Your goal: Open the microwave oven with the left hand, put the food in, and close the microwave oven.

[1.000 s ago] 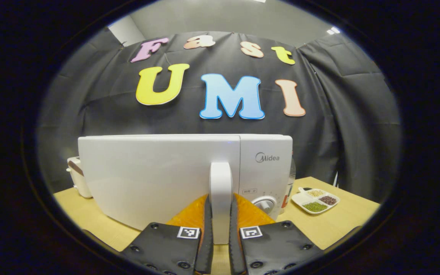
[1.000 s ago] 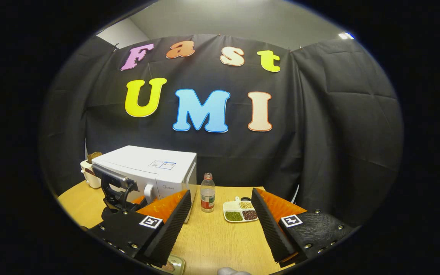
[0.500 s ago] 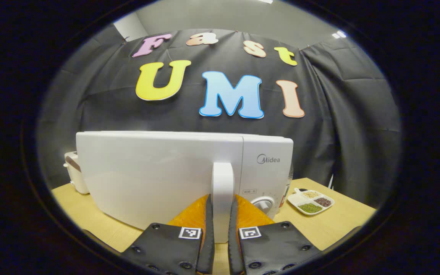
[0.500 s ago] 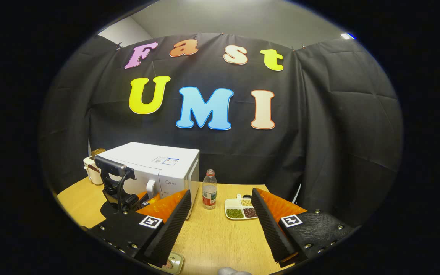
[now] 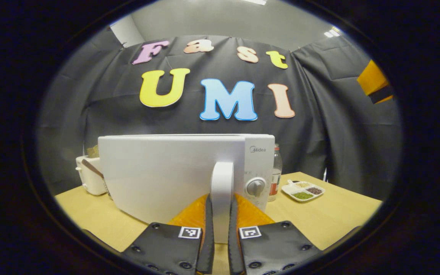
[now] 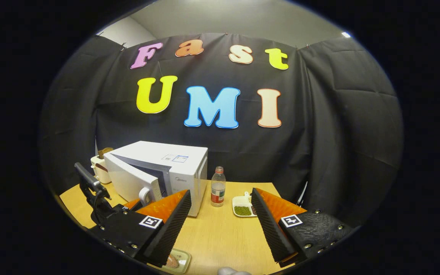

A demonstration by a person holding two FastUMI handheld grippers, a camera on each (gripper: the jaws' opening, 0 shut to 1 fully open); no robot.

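The white microwave (image 5: pixel 260 152) stands on the table with its door (image 5: pixel 166 172) swung partly outward. My left gripper (image 5: pixel 221 198) is shut on the door's upright white handle (image 5: pixel 222 179), one finger on each side. In the right gripper view the microwave (image 6: pixel 181 160) shows a dark gap behind the partly open door (image 6: pixel 126 179), and the left gripper (image 6: pixel 136 201) sits at the handle (image 6: pixel 144 195). My right gripper (image 6: pixel 220 194) hangs open over the table with nothing between its fingers. A small plate of food (image 6: pixel 174 262) lies just under its left finger, partly hidden.
A clear bottle (image 6: pixel 217 186) stands right of the microwave, and a white divided dish of beans (image 6: pixel 243 200) lies beyond it. A white toaster-like appliance (image 5: pixel 90 175) sits left of the microwave. The wooden table (image 6: pixel 220 236) has bare room in front of the bottle.
The left gripper has pulled the handle toward me and the door has swung from closed to partly open. The right gripper stays open in about the same place.
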